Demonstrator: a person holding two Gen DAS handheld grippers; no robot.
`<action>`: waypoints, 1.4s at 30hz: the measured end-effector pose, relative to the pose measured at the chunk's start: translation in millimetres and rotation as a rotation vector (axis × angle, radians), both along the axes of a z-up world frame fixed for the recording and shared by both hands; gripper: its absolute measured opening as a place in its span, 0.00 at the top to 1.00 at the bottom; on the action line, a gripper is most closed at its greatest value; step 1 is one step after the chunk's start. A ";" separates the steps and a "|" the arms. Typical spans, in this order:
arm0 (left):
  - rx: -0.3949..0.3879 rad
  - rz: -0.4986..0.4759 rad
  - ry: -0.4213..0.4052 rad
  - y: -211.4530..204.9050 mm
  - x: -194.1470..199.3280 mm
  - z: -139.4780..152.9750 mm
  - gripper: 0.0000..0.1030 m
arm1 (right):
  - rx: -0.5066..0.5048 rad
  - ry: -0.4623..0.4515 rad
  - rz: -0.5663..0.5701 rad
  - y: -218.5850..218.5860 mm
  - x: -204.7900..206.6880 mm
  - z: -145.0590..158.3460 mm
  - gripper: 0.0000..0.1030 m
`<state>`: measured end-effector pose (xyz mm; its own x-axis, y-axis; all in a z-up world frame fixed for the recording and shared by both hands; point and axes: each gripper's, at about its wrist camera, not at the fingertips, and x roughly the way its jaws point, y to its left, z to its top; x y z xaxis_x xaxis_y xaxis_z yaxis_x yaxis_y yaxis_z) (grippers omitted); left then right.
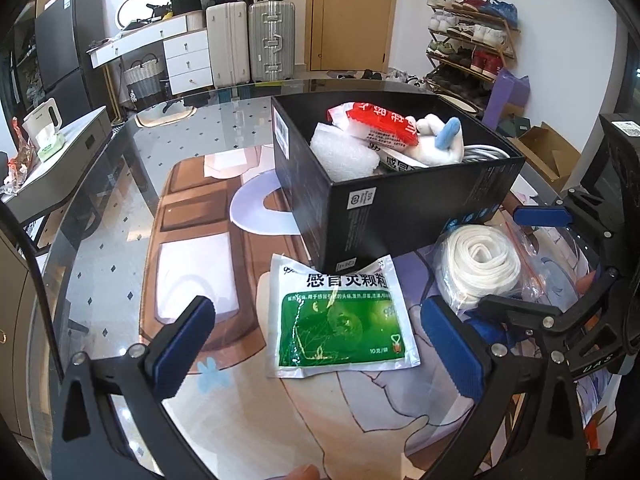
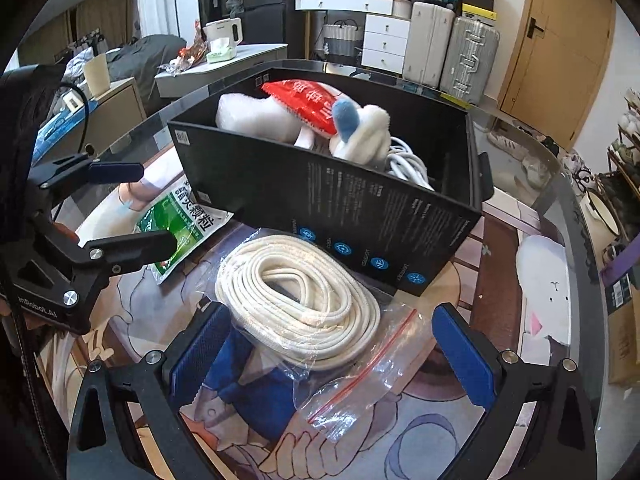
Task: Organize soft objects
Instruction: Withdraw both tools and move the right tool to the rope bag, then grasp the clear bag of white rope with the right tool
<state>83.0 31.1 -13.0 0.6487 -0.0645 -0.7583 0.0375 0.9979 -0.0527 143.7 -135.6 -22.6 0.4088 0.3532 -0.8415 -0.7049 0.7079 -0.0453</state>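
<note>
A black box (image 1: 400,216) (image 2: 320,204) on the glass table holds a red-and-white packet (image 1: 376,120) (image 2: 308,100), white foam (image 1: 344,156), a white plush with a blue ear (image 1: 436,140) (image 2: 360,128) and a white cable (image 2: 404,164). A green-and-white medicine sachet (image 1: 340,320) (image 2: 176,224) lies flat in front of the box. A coil of white rope in a clear zip bag (image 2: 296,296) (image 1: 476,264) lies beside it. My left gripper (image 1: 320,344) is open, its fingers either side of the sachet. My right gripper (image 2: 332,356) is open around the rope bag's near end.
The table (image 1: 120,240) is round glass over a cartoon-printed mat. Beyond it stand suitcases (image 1: 252,44), a white drawer desk (image 1: 184,52), a shoe rack (image 1: 468,44), a wooden door (image 1: 352,12) and a side counter with a kettle (image 1: 44,116).
</note>
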 end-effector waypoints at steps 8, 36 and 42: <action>0.000 0.004 0.005 -0.2 2.1 -0.1 0.00 | 0.021 0.094 0.063 11.3 1.3 -9.5 0.01; -0.023 -0.002 0.014 3.2 2.8 -3.1 0.00 | 0.014 0.090 0.085 17.5 1.9 -10.1 0.22; -0.033 -0.001 0.015 3.7 2.2 -4.4 0.00 | -0.016 0.130 0.158 15.3 -13.9 -6.6 0.23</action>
<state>85.1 34.8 -17.4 0.6370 -0.0898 -0.7656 0.0371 0.9956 -0.0859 129.8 -120.3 -29.1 0.2370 0.3900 -0.8898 -0.8076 0.5881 0.0427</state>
